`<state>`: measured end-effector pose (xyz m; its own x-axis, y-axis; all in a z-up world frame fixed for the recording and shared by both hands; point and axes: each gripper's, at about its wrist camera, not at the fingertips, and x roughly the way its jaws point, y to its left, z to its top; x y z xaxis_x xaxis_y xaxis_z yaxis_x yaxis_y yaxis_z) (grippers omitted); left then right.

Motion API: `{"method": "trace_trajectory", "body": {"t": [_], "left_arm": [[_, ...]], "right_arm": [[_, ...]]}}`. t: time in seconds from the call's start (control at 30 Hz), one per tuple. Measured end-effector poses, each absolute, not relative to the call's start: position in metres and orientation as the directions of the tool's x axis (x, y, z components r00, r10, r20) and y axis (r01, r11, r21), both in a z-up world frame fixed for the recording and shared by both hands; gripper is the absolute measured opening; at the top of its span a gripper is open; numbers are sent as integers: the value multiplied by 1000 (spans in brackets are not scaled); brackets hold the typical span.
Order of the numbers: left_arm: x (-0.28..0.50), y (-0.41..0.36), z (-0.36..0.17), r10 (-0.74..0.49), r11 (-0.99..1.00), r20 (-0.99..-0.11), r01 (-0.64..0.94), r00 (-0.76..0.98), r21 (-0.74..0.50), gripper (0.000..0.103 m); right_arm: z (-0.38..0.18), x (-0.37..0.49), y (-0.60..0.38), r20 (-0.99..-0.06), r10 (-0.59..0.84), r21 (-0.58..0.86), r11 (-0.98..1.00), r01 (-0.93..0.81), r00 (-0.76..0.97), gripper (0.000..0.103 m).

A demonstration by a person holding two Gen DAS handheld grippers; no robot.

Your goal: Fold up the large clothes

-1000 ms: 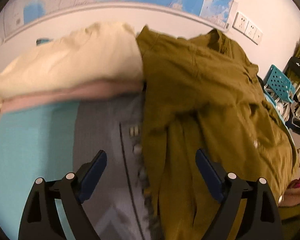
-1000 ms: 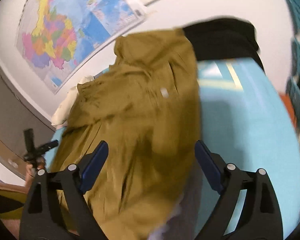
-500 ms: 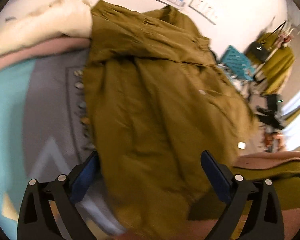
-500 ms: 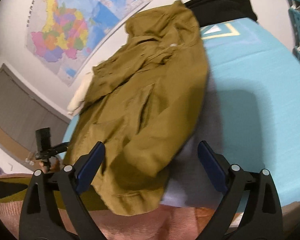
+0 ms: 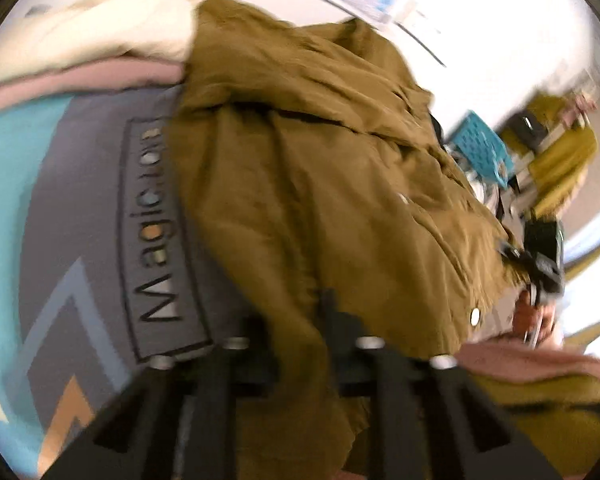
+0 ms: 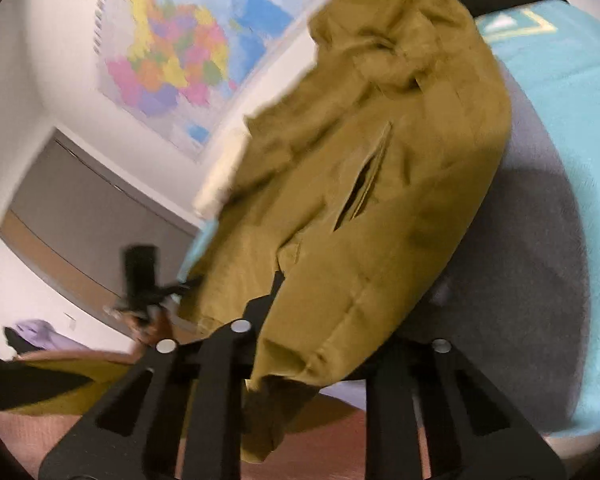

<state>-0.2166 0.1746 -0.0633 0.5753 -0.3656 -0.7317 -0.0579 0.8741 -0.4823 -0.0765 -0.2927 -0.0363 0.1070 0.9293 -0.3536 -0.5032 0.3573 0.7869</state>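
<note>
Lay spread over the grey and turquoise printed blanket (image 5: pixel 80 208), that large olive-brown cotton jacket (image 5: pixel 320 184), collar at the far end against the white wall. Just closed on its near hem, the left tongs (image 5: pixel 300 344), clenched on a fold of the olive cloth. Likewise just closed, the right tongs (image 6: pixel 324 344), clamped on the jacket's near right corner above the grey patch. Stacked far left, cream and pink folded garments (image 5: pixel 84 56). Hung behind, a coloured wall map (image 6: pixel 204 40)
</note>
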Motion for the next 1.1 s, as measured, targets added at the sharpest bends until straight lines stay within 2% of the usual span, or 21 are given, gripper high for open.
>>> {"method": "trace_trajectory", "body": {"t": [0.13, 0.2, 0.23, 0.27, 0.3, 0.33, 0.43, 0.47, 0.5, 0.53, 0.57, 0.63, 0.67, 0.7, 0.73, 0.77, 0.83, 0.93, 1.1], "left_arm": [[-233, 180, -40, -418, 832, -643, -13, 642, -554, 9], [-239, 177, -36, -449, 824, -633, 18, 630, -566, 13], [-239, 176, -41, -463, 819, -645, 16, 608, -573, 27], [-240, 175, -46, -470, 819, -655, 16, 592, -574, 49], [-240, 175, -54, -458, 828, -677, -1, 576, -561, 58], [-239, 175, -62, -445, 836, -699, -21, 559, -549, 62], [-242, 178, -64, -479, 816, -670, 6, 567, -578, 72], [-242, 176, -62, -479, 819, -671, 15, 566, -573, 76], [-242, 173, -62, -481, 823, -673, 26, 562, -567, 78], [-242, 167, -61, -486, 831, -682, 46, 547, -555, 83], [-241, 159, -60, -489, 835, -686, 64, 538, -546, 87], [-239, 151, -60, -476, 852, -701, 81, 531, -517, 88], [-238, 147, -60, -468, 857, -705, 79, 533, -509, 84], [-237, 146, -62, -469, 854, -702, 74, 536, -515, 73], [-234, 147, -64, -463, 852, -708, 47, 533, -522, 43], [-231, 148, -69, -454, 850, -718, 15, 527, -527, 14], [-231, 155, -71, -466, 824, -708, -31, 532, -566, 9], [-241, 159, -54, -450, 824, -670, -15, 590, -567, 7], [-268, 175, -1, -448, 805, -550, 50, 705, -591, 7]], "right_arm": [[10, -98, -310, -250, 954, 750, 300, -589, 167, 9], [26, -112, -314, -225, 961, 718, 274, -640, 159, 8], [27, -114, -314, -233, 960, 713, 279, -643, 157, 8], [25, -117, -314, -255, 955, 707, 292, -644, 153, 8], [21, -117, -314, -280, 947, 703, 312, -640, 155, 8], [15, -116, -313, -313, 937, 702, 339, -626, 157, 8], [-11, -113, -312, -363, 923, 728, 365, -580, 127, 12], [-18, -113, -312, -371, 920, 736, 373, -565, 123, 18], [-28, -112, -314, -365, 925, 762, 362, -536, 105, 31], [-32, -112, -314, -374, 921, 764, 371, -528, 107, 39], [-37, -112, -315, -395, 911, 757, 397, -519, 120, 54], [-48, -111, -315, -413, 904, 764, 411, -498, 112, 57], [-52, -112, -314, -405, 909, 776, 399, -488, 100, 49], [-54, -112, -312, -392, 916, 783, 382, -490, 87, 35], [-54, -114, -313, -382, 920, 785, 372, -494, 86, 28], [-50, -116, -312, -358, 930, 789, 351, -504, 87, 15], [-38, -119, -314, -321, 942, 786, 325, -526, 101, 11], [-9, -129, -319, -285, 949, 755, 307, -580, 132, 10], [41, -146, -327, -203, 964, 697, 265, -666, 171, 10]]}}
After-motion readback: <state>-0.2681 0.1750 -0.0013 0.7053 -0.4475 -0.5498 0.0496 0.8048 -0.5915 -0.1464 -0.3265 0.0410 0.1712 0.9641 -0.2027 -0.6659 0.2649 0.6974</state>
